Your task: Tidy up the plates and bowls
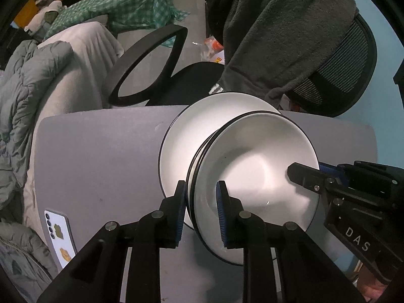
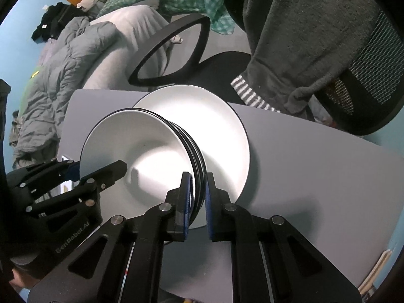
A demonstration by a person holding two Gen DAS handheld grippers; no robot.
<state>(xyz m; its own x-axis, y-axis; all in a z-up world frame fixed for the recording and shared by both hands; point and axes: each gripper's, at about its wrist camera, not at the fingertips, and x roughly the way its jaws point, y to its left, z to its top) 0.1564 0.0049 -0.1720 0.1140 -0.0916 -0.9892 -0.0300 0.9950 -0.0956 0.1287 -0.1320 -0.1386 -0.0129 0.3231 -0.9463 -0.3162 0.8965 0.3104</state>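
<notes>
Grey table (image 1: pixel 101 151) before a black office chair (image 1: pixel 151 58) draped with a dark fleece (image 1: pixel 290 25); bedding and a checked cloth lie behind. A white plate (image 1: pixel 181 136) sits flat on the table, carrying a stack of black-rimmed white bowls (image 1: pixel 252 164); how many bowls cannot be told, though several rims show in the right wrist view. The top bowl appears empty. Left gripper (image 1: pixel 200 202) straddles the stack's rim on one side, its pads spread with a gap visible against the rim, so it seems not yet clamped. Right gripper (image 2: pixel 198 197) straddles the opposite rim, one pad close against the inner wall, the other standing apart from the outer rims; not closed.

Risk: if one gripper closes or lifts ahead of the other, the stack would probably tilt and the nested bowls slide apart or off the plate. Smooth glazed rims may slip between the pads. A phone (image 1: pixel 59 237) lies near the table edge.
</notes>
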